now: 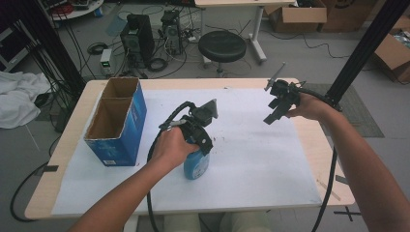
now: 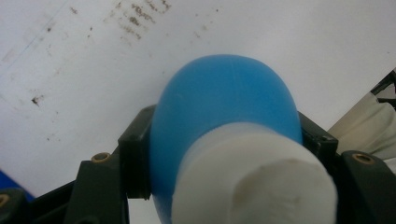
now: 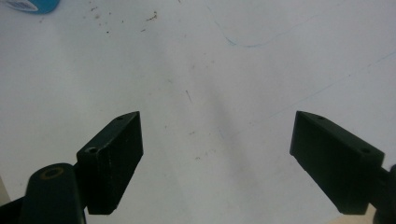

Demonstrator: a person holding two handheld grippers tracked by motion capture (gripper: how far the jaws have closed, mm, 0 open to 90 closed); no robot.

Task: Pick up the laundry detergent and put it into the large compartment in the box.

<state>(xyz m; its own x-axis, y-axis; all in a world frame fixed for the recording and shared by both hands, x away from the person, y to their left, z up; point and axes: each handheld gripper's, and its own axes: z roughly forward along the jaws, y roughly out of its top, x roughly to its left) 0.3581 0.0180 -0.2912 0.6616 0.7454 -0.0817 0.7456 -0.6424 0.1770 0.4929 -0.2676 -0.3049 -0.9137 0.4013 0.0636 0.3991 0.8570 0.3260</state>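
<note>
On white-papered worktop [image 1: 270, 159]: left tool [image 1: 200, 140] pinching blue bottle [image 2: 224, 107]; right tool [image 3: 215, 158] spread wide, raised, holding nothing.

Blue bottle [image 2: 224, 121] (white-capped) between claw [image 2: 224, 149] jaws

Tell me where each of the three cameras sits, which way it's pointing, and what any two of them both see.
High view: above the person's side, looking forward and down on the table; both forearms, left gripper, right gripper.
Left gripper view: on the left gripper, looking down past its jaws clamping the blue bottle.
Right gripper view: on the right gripper, facing the white sheet; jaws wide apart.
Shared: high and left gripper views both show the bottle.
</note>
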